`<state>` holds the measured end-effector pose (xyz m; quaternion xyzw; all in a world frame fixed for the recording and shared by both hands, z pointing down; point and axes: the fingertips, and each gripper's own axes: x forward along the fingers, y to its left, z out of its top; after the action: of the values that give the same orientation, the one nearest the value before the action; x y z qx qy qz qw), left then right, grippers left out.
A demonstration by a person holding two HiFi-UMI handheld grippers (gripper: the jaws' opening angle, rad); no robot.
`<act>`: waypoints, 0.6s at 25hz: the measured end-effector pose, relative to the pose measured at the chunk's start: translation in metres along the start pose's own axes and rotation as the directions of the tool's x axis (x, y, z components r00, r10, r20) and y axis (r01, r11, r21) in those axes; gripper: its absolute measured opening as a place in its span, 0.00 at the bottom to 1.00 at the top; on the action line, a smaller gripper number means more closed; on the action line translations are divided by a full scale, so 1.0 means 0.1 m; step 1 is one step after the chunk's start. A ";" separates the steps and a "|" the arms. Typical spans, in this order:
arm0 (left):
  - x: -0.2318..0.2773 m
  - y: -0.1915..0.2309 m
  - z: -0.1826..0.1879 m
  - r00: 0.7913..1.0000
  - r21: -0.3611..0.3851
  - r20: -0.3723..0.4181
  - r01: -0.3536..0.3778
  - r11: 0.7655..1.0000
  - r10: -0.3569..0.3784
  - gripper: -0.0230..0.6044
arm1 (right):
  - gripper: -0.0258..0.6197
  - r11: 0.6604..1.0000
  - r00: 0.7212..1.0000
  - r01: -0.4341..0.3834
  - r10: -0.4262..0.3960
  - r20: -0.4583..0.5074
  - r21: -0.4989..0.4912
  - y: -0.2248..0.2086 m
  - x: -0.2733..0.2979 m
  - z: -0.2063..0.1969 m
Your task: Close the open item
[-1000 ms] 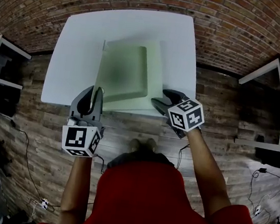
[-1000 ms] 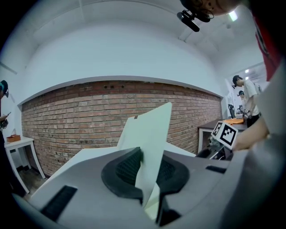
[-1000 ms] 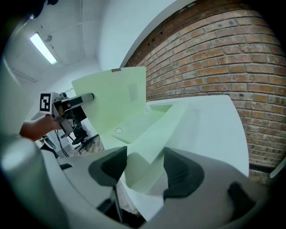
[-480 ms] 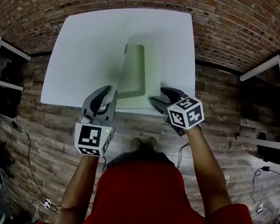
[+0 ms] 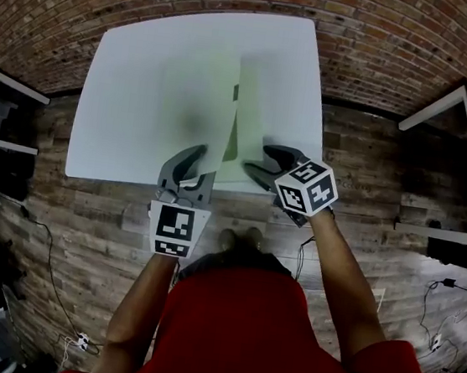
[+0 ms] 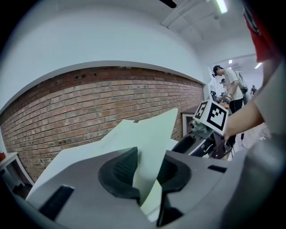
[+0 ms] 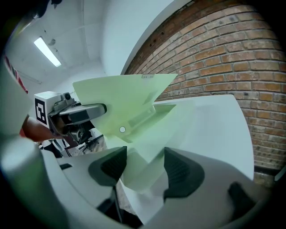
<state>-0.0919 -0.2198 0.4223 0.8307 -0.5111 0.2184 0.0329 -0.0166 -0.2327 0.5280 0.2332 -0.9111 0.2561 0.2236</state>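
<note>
Folder (image 5: 247, 141) half shut, cover (image 6: 149, 143) upright mid-frame. Left gripper (image 5: 198, 164) jaws just opening, cover between them; right gripper (image 5: 260, 159) jaws spread astride folder's near corner.

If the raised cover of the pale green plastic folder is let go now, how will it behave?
The pale green plastic folder cover looks thin, so it is probably light. It stands nearly on edge without sagging, so it is likely fairly stiff. Hinged at its lower edge, it would probably swing down rather than stay up.
</note>
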 end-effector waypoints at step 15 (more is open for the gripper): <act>0.21 -0.21 -0.13 0.995 0.034 -0.059 0.081 0.996 -0.079 0.20 | 0.43 1.000 1.000 0.003 -0.003 -0.003 -0.012 -0.01 0.00 -0.02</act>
<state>-0.0697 -0.2233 0.4459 0.8443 -0.4722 0.2498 0.0413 -0.0156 -0.2325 0.5300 0.2330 -0.9119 0.2508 0.2266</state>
